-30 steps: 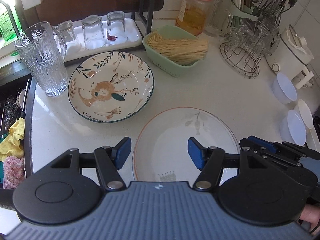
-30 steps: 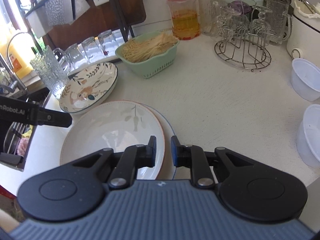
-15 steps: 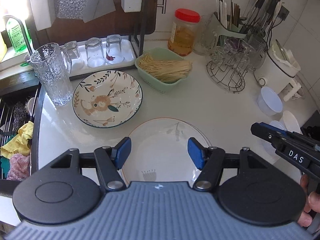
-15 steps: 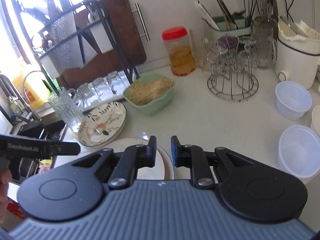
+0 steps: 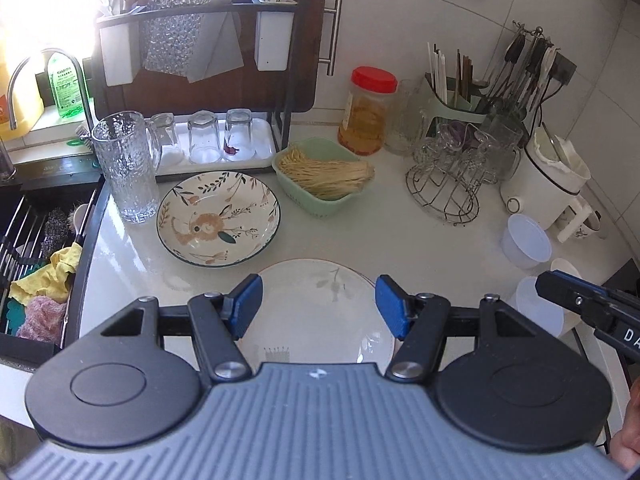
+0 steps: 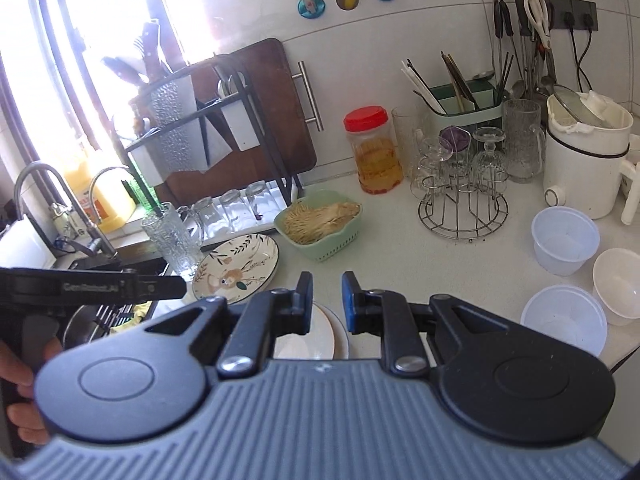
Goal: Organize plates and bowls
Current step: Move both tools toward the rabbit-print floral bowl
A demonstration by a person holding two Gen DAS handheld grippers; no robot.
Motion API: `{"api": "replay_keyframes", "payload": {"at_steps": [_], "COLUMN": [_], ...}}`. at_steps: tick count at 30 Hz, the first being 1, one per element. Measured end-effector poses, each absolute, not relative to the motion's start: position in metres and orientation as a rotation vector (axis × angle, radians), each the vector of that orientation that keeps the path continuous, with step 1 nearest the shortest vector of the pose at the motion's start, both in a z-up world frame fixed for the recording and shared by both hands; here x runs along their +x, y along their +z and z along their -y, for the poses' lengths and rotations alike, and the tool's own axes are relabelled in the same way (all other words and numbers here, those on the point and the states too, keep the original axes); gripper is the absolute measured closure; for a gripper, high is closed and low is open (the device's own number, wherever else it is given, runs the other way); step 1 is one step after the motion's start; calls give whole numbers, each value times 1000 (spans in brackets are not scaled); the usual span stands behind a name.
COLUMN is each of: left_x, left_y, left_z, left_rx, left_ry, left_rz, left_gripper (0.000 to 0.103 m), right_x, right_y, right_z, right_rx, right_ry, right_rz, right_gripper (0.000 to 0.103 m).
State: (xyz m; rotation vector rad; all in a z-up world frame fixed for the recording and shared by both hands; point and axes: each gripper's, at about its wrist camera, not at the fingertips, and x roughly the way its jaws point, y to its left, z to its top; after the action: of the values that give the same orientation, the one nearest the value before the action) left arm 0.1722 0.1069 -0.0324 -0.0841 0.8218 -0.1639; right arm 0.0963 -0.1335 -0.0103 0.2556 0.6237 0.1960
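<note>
A floral-patterned deep plate lies on the white counter by the sink. A plain white plate with a leaf print lies nearer me, stacked on another plate whose rim shows in the right wrist view. My left gripper is open and empty, raised above the white plate. My right gripper is nearly shut with a narrow gap, empty, and raised above the stack's right edge. Three white plastic bowls sit at the right.
A glass pitcher stands left of the floral plate. A green basket of noodles, a red-lidded jar, a wire rack of glasses and a white kettle line the back. The sink is at the left.
Both grippers have lifted up and drawn back from the plates, so more of the wall and rack shows. The plates have not moved.
</note>
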Motion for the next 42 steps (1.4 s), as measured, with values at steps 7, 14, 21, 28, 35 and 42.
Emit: {"api": "replay_keyframes", "payload": {"at_steps": [7,14,21,28,35,42], "left_x": [161,156,155,171,191,218], "left_y": [-45,-62,-67,-63,-63,-64], "left_z": [-106,-98,-102,-103,-105,-118], "left_rx": [-106,-143,-223,-163,-139,-132], "left_ry": [-139,-156,-104,-78,-83,-98], "left_rz": [-827,-898,-938,-941,-951,-965], "left_gripper": [35,35,33,33,33,30], "right_x": [89,103,111,115,121,141], "right_y": [-19,-34,-38,-37,-42,-46], "right_z": [139,140,140,145,139,132], "right_rx": [271,255,244,246,239,281], "right_ry": [213,212,223,245,253,205], "right_rz": [-648,-723,-752,-772,-786,-774], "right_gripper": [83,83,83,83,83,83]}}
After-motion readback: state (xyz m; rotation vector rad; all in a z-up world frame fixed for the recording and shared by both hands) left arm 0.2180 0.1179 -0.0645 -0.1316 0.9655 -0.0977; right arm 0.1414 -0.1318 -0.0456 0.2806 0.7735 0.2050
